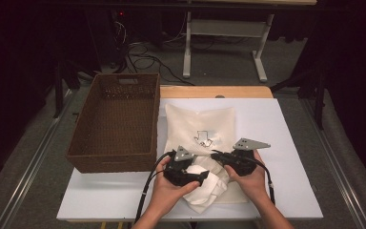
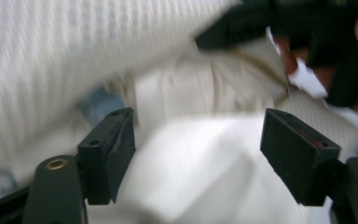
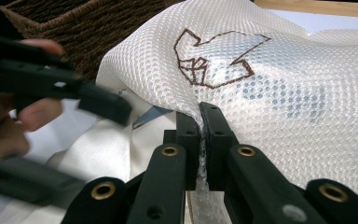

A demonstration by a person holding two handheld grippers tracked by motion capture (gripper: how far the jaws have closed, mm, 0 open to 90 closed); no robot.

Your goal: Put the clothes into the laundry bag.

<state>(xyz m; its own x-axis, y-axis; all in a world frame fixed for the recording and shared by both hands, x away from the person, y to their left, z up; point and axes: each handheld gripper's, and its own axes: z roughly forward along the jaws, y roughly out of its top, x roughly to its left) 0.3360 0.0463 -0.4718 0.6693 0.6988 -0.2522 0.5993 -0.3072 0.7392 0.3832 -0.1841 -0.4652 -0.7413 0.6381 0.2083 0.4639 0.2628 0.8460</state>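
Dark floor with loose cables and a white desk frame lies behind the bench (image 1: pixel 286 143), whose white top carries everything in hand. At its left end stands a brown wicker basket (image 1: pixel 114 121), rectangular, its near wall just beside the person's left hand. Right of the basket lies a white mesh laundry bag (image 1: pixel 200 124), flat on the bench, with a brown stitched outline on its upper face (image 3: pixel 214 58). At the bag's near edge a cream-white cloth (image 1: pixel 208 187) bunches up, partly out of the bag's mouth and partly on the bench between the two hands.

The left hand-held gripper (image 1: pixel 193 174) sits over that cloth; in the left gripper view its jaws stand spread with the cloth (image 2: pixel 200 172) between them, and the pads do not press on it. The picture there is blurred. The right hand-held gripper (image 1: pixel 217 155) is at the bag's near edge; in the right gripper view its jaws are pressed together on a fold of the mesh (image 3: pixel 200 112), pinching the bag's fabric just below the stitched outline
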